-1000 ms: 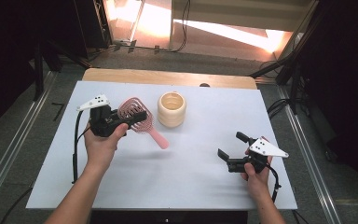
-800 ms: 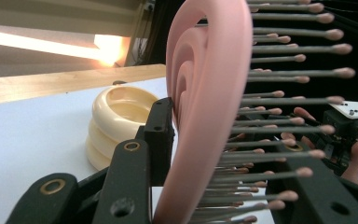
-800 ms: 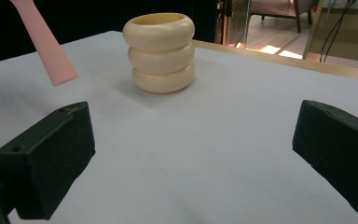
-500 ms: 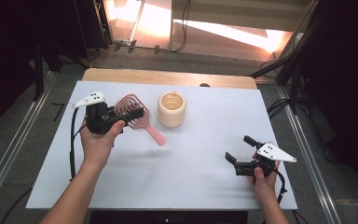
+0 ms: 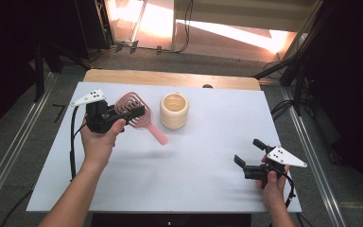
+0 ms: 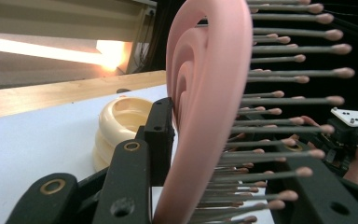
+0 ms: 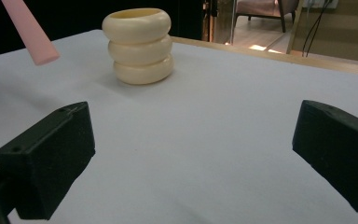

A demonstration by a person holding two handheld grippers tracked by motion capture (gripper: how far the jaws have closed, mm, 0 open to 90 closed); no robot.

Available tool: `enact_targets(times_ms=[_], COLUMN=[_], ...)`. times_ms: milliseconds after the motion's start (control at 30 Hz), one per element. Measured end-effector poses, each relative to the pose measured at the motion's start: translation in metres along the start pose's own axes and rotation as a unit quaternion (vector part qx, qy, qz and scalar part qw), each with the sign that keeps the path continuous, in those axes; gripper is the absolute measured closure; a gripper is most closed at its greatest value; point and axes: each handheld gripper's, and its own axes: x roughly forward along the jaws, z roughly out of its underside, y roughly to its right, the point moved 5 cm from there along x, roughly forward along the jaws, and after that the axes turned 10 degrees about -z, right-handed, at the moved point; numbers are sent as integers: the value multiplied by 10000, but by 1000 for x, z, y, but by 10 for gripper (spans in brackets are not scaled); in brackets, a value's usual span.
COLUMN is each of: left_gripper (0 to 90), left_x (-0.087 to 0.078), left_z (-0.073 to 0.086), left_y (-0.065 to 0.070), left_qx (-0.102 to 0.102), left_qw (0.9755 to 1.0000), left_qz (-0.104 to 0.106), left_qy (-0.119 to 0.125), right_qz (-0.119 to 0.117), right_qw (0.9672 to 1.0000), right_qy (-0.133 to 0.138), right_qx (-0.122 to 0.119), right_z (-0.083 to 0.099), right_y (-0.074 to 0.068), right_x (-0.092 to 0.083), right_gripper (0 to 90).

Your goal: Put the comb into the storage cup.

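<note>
Left gripper [image 5: 131, 112] clamped on the head of a pink hairbrush [image 5: 137, 113], held above the white bench [image 5: 208, 156] at its far left, handle slanting down toward the middle with its tip off the surface. Just right of the brush, a cream ribbed cup [image 5: 174, 110], standing upright. Right gripper [image 5: 249, 153] near the front right corner, jaws spread wide, holding nothing.
</note>
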Motion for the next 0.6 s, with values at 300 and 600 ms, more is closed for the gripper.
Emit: enact_targets(times_ms=[300,600], left_gripper=[635,635], left_x=[2,5], left_z=[-6,-15], left_y=[1,5], left_qx=[-26,8], left_qw=[10000,9999], left_qz=[6,59], left_qy=[68,115], right_qz=[103,95], right_qw=[9999,9999], right_qy=[53,44], right_qx=[78,50], right_z=[3,3], right_y=[6,6], right_x=[-7,-8], right_gripper=[0,0])
